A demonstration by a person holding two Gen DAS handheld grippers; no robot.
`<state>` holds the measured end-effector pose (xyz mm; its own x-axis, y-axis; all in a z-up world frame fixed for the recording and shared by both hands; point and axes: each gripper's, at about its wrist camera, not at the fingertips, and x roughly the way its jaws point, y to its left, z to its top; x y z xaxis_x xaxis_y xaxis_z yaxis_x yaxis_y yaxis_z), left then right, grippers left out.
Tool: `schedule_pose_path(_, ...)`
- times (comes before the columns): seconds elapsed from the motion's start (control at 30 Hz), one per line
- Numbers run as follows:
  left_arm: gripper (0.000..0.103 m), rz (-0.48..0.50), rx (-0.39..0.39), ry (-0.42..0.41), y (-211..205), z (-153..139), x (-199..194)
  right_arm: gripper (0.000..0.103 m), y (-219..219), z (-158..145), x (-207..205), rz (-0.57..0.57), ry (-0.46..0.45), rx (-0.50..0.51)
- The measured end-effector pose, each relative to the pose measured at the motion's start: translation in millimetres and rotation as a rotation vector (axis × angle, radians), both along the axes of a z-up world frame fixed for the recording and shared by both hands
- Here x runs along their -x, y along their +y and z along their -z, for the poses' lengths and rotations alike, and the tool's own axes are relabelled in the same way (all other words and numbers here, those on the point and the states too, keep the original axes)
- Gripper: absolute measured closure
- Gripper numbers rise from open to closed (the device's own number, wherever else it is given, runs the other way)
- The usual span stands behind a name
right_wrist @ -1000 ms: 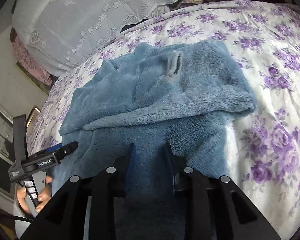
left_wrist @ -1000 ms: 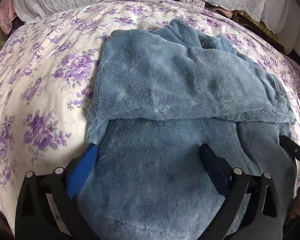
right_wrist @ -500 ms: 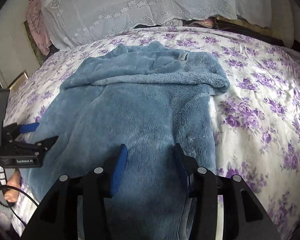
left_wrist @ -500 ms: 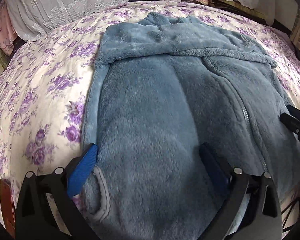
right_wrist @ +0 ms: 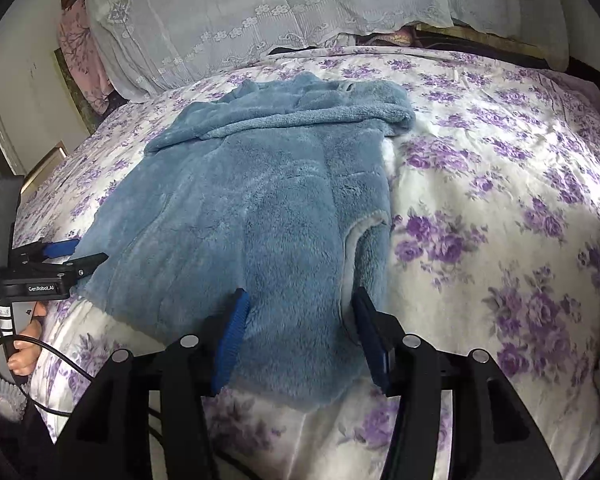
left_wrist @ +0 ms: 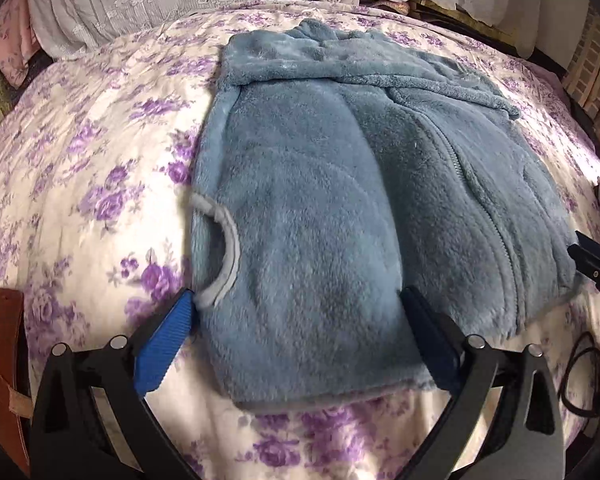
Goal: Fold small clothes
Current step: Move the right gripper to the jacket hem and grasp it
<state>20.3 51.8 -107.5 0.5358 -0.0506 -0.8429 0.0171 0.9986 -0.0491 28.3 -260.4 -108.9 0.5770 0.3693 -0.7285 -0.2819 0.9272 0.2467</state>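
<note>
A blue fleece zip jacket (left_wrist: 340, 184) lies flat on the floral bedspread (left_wrist: 80, 168), hood end far, hem near. It also shows in the right wrist view (right_wrist: 260, 200). My left gripper (left_wrist: 300, 312) is open, its jaws wide apart over the jacket's near left hem, beside a grey-edged sleeve cuff (left_wrist: 224, 248). My right gripper (right_wrist: 300, 312) is open over the near right hem, next to the other cuff (right_wrist: 360, 248). The fleece lies between the jaws; nothing is gripped.
White lace pillows (right_wrist: 260, 12) line the head of the bed. The left gripper shows at the left of the right wrist view (right_wrist: 44, 264), with a hand and cable. A brown wooden edge (left_wrist: 4, 360) sits low left. Bedspread (right_wrist: 500, 200) spreads to the right.
The jacket's lower half was pulled toward me and laid flat. Both grippers drew back to the near hem, and the right gripper opened from shut on the fleece.
</note>
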Motion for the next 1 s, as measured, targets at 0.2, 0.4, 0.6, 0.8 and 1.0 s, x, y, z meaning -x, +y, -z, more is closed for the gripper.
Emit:
schedule_pose_path(0.2, 0.005, -0.018, 0.190, 0.008, 43.8, -12.3, 24.9, 0.049, -45.6, 1.4, 15.4, 0.083, 0.056, -0.152)
schedule_pose_path(0.4, 0.005, -0.006, 0.352, 0.041, 59.2, -5.7, 15.4, 0.049, -58.4, 12.9, 12.5, 0.097, 0.120, -0.311)
schedule_pose_path(0.6, 0.005, 0.065, 0.433, 0.063, 51.0, 2.2, -1.7, 0.048, -43.2, 17.1, 4.8, 0.070, 0.138, -0.333)
schedule_pose_path(0.8, 0.028, 0.102, 0.433, 0.021, 37.8, 0.2, -0.2, 0.055, -28.7, 18.5, -2.1, 0.052, 0.138, -0.305)
schedule_pose_path(1.0, 0.043, 0.100, 0.447, 0.042, 36.1, 7.9, -6.8, 0.058, -29.9, 20.6, -4.0, 0.046, 0.139, -0.322)
